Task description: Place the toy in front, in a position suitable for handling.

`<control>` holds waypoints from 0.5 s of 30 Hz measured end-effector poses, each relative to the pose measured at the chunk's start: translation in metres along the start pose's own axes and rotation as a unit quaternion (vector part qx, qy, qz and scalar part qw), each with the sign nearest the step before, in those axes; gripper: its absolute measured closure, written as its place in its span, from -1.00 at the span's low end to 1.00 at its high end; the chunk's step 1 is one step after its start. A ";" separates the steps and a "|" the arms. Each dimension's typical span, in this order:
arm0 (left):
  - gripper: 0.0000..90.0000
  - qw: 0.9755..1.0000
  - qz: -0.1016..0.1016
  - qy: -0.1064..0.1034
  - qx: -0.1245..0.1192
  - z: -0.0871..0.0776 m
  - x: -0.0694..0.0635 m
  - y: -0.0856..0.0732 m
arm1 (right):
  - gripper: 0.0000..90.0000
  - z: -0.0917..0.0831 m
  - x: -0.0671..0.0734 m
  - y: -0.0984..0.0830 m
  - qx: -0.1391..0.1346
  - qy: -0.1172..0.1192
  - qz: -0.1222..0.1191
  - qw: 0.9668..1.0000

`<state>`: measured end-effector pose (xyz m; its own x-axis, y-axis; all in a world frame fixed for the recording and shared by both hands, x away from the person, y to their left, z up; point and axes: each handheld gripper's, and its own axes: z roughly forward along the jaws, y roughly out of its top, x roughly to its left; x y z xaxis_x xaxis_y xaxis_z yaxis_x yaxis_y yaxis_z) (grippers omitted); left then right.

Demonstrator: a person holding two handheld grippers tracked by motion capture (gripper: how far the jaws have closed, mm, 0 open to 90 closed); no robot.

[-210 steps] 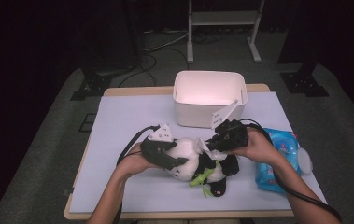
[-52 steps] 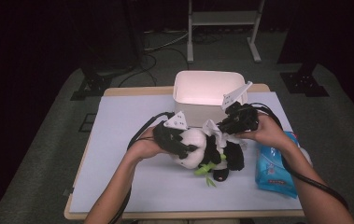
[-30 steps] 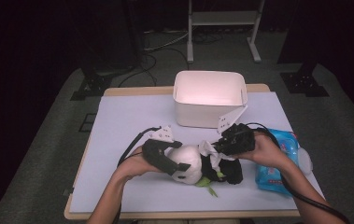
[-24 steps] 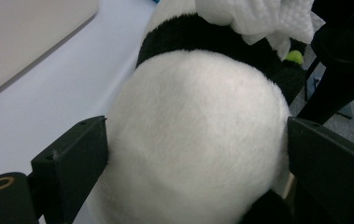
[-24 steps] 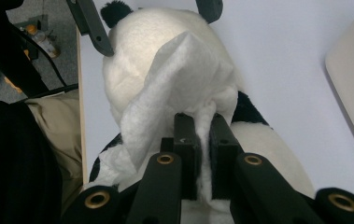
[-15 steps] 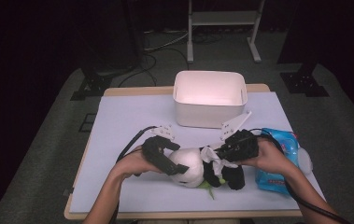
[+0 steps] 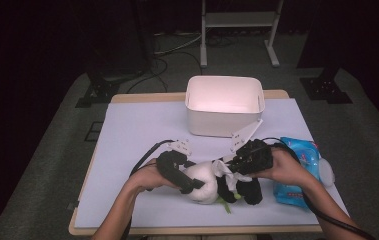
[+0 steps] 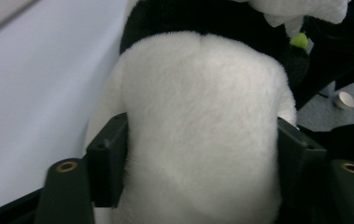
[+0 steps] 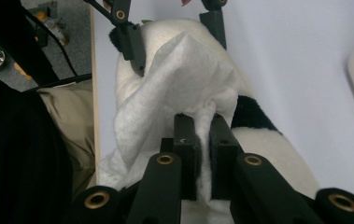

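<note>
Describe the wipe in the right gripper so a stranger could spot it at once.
Start at the white bin at the table's far edge, then come toward the person to the black-and-white panda plush lying between the two hands. The wipe is the thin, crumpled white sheet draped over the plush and pinched in the right gripper, flat and papery where the plush is furry.

No legible text, label, brand, number or sign appears in any view. The blue packet [image 7: 297, 170] at the right side of the counter [image 7: 127, 145] carries a printed panel with red and white areas, but the print is too small and blurred to read. The white bin [image 7: 224, 107], the plush panda [image 8: 202, 130] and the white wipe [image 9: 165, 88] bear no visible markings. The tool bodies show brass-coloured screw inserts only, with no lettering.
</note>
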<state>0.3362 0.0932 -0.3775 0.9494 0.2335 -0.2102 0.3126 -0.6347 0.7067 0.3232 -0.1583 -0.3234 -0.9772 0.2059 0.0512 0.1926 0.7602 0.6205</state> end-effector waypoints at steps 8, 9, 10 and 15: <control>-0.09 0.998 0.034 0.038 -0.033 -0.011 0.000 0.013 | 0.86 -0.009 -0.014 0.010 -0.007 -0.008 0.009 1.000; -0.09 0.997 0.044 0.043 -0.037 -0.012 0.000 0.016 | 0.86 -0.011 -0.016 0.011 -0.008 -0.011 0.010 1.000; -0.08 0.997 0.050 0.047 -0.039 -0.013 -0.001 0.019 | 0.86 -0.012 -0.019 0.012 -0.009 -0.014 0.008 1.000; -0.07 0.992 0.087 0.083 -0.039 -0.017 -0.001 0.030 | 0.86 -0.017 -0.031 0.018 -0.013 -0.021 0.020 0.999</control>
<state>0.3439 0.0858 -0.3445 0.9684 0.2478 0.0284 0.1356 -0.6186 0.7740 0.3556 -0.1620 -0.3006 -0.9639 0.2627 0.0436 0.2292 0.7350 0.6382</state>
